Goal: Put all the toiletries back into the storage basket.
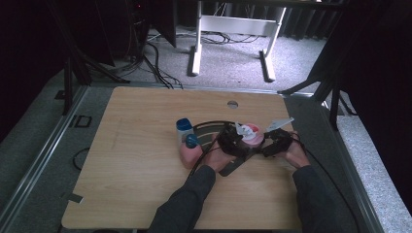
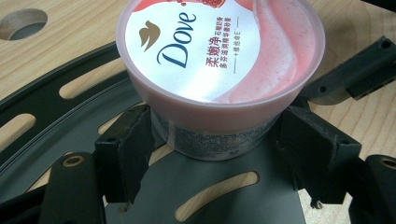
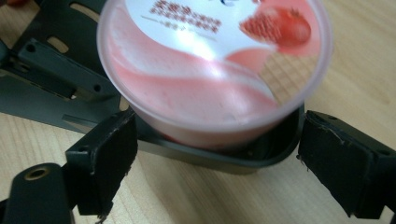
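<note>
- Pink round plastic tub (image 2: 219, 70) on dark slotted tray (image 2: 56, 100): flanked by left tool (image 2: 217, 140), jaws wide, pads seemingly touching.
- Right tool (image 3: 217, 158): open, empty.
- Lift pending.

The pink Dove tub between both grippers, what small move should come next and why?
Probably close the left gripper a little more on the pink Dove tub: its jaws flank the tub's lower wall, seemingly just short of a firm grip, while the right gripper stands open beside the lid rim.
</note>
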`<act>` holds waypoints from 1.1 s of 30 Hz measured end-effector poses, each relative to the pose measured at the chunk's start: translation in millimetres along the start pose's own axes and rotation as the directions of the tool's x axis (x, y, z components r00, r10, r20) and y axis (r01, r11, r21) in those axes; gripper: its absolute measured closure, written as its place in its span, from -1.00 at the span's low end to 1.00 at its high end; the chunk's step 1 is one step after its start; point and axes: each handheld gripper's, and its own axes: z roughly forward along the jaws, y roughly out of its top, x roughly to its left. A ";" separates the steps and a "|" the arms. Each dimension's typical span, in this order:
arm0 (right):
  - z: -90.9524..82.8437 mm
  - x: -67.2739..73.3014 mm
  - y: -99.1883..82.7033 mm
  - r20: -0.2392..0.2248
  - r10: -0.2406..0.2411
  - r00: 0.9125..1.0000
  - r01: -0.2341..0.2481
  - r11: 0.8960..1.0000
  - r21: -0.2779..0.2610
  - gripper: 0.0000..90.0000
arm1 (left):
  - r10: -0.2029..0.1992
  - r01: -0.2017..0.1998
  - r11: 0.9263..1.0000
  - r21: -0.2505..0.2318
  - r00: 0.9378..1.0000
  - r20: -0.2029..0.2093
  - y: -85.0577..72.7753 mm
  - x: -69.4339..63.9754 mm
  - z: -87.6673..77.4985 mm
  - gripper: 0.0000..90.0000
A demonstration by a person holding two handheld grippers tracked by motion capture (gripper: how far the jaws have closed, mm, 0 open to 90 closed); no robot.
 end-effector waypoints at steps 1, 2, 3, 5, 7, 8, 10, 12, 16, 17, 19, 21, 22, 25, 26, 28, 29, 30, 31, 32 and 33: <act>0.4 -1.2 -2.6 -0.007 0.012 1.000 -0.012 1.000 -0.008 -0.75 | 0.001 -0.001 1.000 0.000 1.000 -0.001 -0.1 -0.1 0.0 -0.41; 0.8 -2.1 -5.1 -0.014 0.025 1.000 -0.025 1.000 -0.012 -0.75 | 0.001 -0.001 1.000 -0.001 1.000 -0.002 -0.2 -0.3 0.0 -0.41; 1.2 -2.6 -7.6 -0.019 0.035 0.999 -0.035 0.999 -0.020 -0.75 | 0.000 0.000 1.000 -0.002 1.000 -0.004 -0.2 -0.8 0.1 -0.41; 1.5 -3.7 -11.8 -0.028 0.049 0.998 -0.050 0.998 -0.034 -0.75 | 0.003 -0.003 1.000 0.002 1.000 -0.009 -0.1 -2.0 -0.1 -0.41; 1.6 -3.8 -14.2 -0.038 0.065 0.997 -0.067 0.996 -0.056 -0.75 | 0.007 -0.007 1.000 0.001 1.000 -0.016 -0.2 -3.8 -0.1 -0.41; 1.6 -3.8 -14.2 -0.038 0.065 0.997 -0.067 0.996 -0.056 -0.75 | 0.007 -0.007 1.000 0.001 1.000 -0.016 -0.2 -3.8 -0.1 -0.41; 2.4 -4.5 -14.6 -0.051 0.074 0.996 -0.078 0.994 -0.077 -0.77 | 0.024 -0.024 1.000 0.011 0.999 -0.024 -0.1 -5.3 -0.4 -0.41; 2.8 -3.8 -14.0 -0.051 0.075 0.996 -0.079 0.994 -0.080 -0.77 | 0.028 -0.028 1.000 0.010 0.999 -0.026 -0.3 -5.4 -0.4 -0.41; 2.6 -2.9 -15.2 -0.046 0.067 0.997 -0.071 0.994 -0.087 -0.73 | 0.002 -0.001 1.000 0.005 1.000 -0.010 -1.6 -3.1 -2.3 -0.40; 2.1 -2.6 -15.9 -0.043 0.068 0.997 -0.072 0.993 -0.092 -0.72 | -0.006 0.006 1.000 0.004 1.000 -0.010 -2.2 -3.3 -3.3 -0.37; 1.2 -1.6 -18.4 -0.035 0.070 0.997 -0.073 0.992 -0.101 -0.68 | -0.010 0.010 1.000 -0.003 1.000 -0.019 -4.2 -4.3 -6.1 -0.31; 0.5 -0.1 -21.5 -0.021 0.074 0.997 -0.076 0.992 -0.103 -0.68 | -0.019 0.019 1.000 -0.017 1.000 -0.025 -5.4 -5.2 -10.2 -0.27; 0.3 0.8 -23.3 -0.016 0.078 0.997 -0.080 0.992 -0.100 -0.68 | -0.023 0.023 0.999 -0.024 0.999 -0.025 -5.7 -5.3 -12.7 -0.26; -2.0 3.8 -29.8 0.006 0.097 0.995 -0.096 0.990 -0.105 -0.68 | -0.029 0.029 0.999 -0.039 0.999 -0.014 -6.2 -5.8 -20.4 -0.20; -2.0 3.8 -29.8 0.006 0.097 0.995 -0.096 0.990 -0.105 -0.68 | -0.029 0.029 0.999 -0.039 0.999 -0.014 -6.2 -5.8 -20.4 -0.20; -4.7 9.4 -37.4 0.039 0.114 0.993 -0.109 0.988 -0.113 -0.67 | -0.034 0.034 0.999 -0.038 0.999 0.013 -7.9 -6.7 -26.6 -0.19; -4.9 11.2 -39.0 0.046 0.113 0.992 -0.107 0.988 -0.111 -0.67 | -0.035 0.036 0.999 -0.039 0.999 0.024 -8.8 -7.2 -28.3 -0.18; -5.4 13.6 -41.2 0.043 0.117 0.992 -0.112 0.987 -0.113 -0.67 | -0.033 0.034 0.999 -0.042 0.999 0.028 -9.6 -7.8 -30.2 -0.18; -5.8 16.0 -43.1 0.046 0.119 0.992 -0.113 0.987 -0.115 -0.65 | -0.034 0.036 0.998 -0.050 0.999 0.039 -10.4 -8.4 -32.0 -0.17; -6.2 18.7 -44.9 0.054 0.122 0.991 -0.115 0.986 -0.117 -0.64 | -0.029 0.032 0.998 -0.052 0.999 0.044 -11.0 -8.7 -34.2 -0.12; -6.7 21.3 -46.7 0.053 0.125 0.991 -0.118 0.985 -0.122 -0.63 | -0.027 0.030 0.998 -0.057 0.999 0.047 -11.5 -9.0 -36.3 -0.11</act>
